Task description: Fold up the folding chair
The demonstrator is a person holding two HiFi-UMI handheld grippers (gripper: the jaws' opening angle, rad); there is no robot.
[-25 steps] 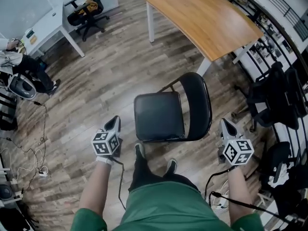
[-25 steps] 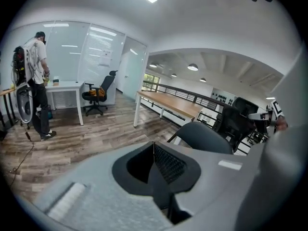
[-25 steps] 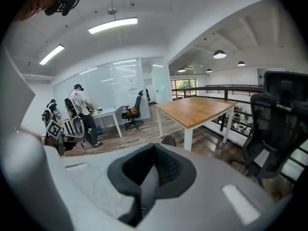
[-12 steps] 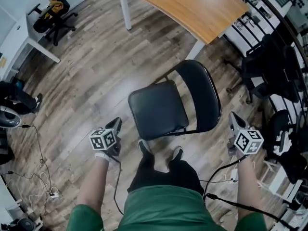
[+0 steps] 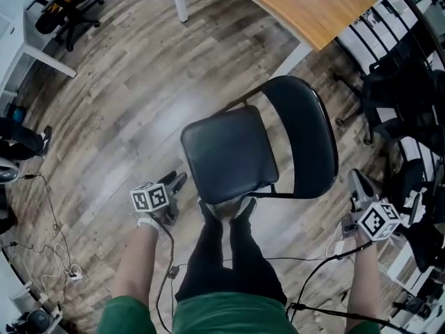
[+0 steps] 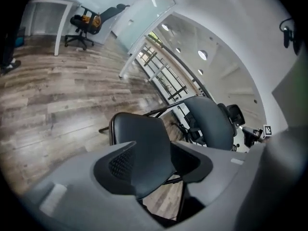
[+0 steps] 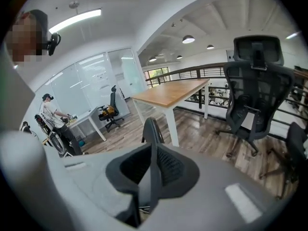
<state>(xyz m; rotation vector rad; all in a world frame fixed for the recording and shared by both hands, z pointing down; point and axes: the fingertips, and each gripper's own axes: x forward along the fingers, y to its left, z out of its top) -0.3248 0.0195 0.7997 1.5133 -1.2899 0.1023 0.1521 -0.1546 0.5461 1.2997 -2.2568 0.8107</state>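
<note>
Now dropped low beside chair (image 5: pixel 229 152), not folded, standing on floor (image 5: pixel 125 117). Opening left gripper (image 5: pixel 179 181) near seat (image 5: pixel 201 183), opening right gripper (image 5: pixel 358 181) near backrest (image 5: pixel 306 138); nothing between jaws yet. Next: grab, fold.

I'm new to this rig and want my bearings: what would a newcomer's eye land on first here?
The black folding chair stands unfolded mid-floor, just ahead of the person's shoes. The left gripper hovers by the seat's front corner and the right gripper beside the backrest, both jaws opening on nothing. A wooden table fills the top edge.
</note>
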